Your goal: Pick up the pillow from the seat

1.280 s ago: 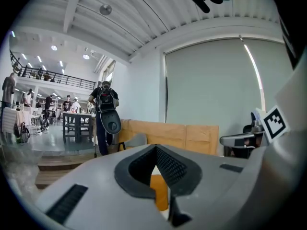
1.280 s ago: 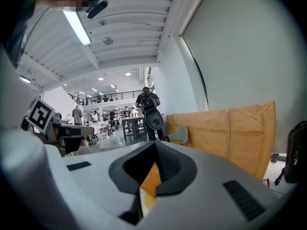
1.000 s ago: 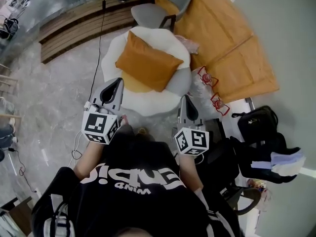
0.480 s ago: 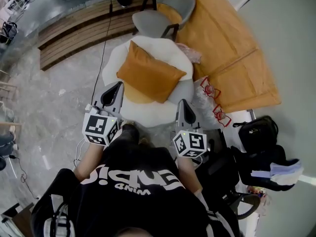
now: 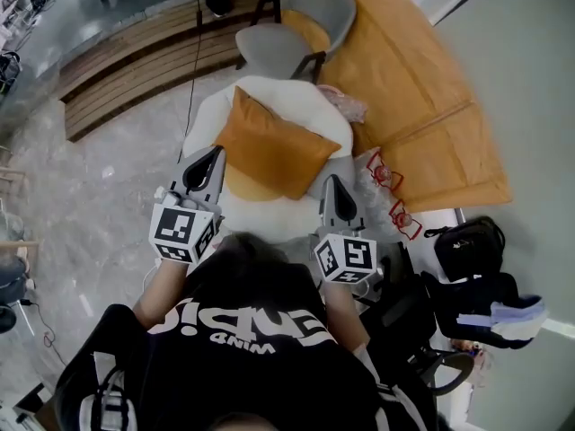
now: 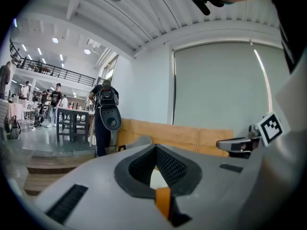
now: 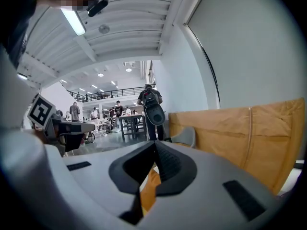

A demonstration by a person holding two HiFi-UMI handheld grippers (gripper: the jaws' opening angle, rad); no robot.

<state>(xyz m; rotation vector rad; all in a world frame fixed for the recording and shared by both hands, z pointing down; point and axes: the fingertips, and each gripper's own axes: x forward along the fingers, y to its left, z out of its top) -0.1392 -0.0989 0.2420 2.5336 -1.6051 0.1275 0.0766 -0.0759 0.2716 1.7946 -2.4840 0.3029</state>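
The pillow (image 5: 274,151) lies on the seat (image 5: 292,97), between the left tool (image 5: 208,162) and right tool (image 5: 334,191). Both are shut, empty.

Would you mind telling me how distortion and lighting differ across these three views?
Head view: mild bending, even light, pillow sharp on the seat. Left gripper view: strong fisheye curving, dark corners. Right gripper view: same curving, ceiling lamp blown out white.
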